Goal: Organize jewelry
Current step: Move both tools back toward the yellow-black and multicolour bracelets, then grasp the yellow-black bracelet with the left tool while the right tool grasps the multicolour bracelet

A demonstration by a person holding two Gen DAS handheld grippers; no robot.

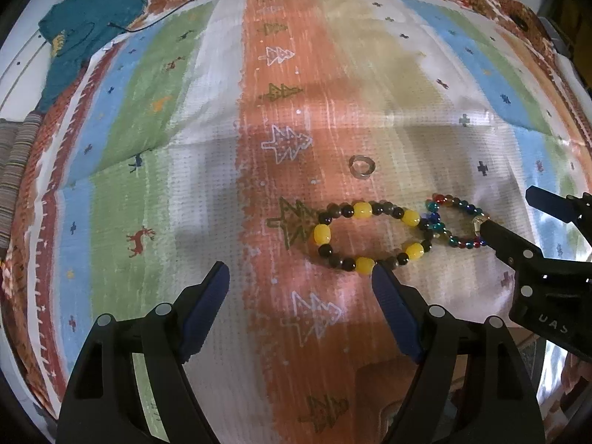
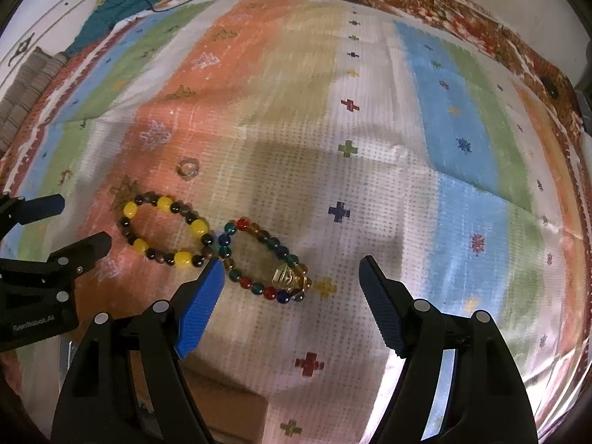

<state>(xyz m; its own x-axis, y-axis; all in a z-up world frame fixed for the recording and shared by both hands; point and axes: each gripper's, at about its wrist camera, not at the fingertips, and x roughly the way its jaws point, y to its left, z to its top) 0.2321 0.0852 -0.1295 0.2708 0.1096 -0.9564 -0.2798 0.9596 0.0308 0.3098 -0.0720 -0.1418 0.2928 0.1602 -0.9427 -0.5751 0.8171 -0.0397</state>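
Gaping wide — both tools (image 1: 299,277) (image 2: 292,270) empty

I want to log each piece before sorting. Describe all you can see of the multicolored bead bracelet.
The multicolored bracelet is a closed loop of small glossy glass-like beads in red, teal, blue and amber, with one larger gold-colored charm. It lies flat on the patterned cloth, its end meeting the yellow-and-dark bracelet. Neither gripper holds it.
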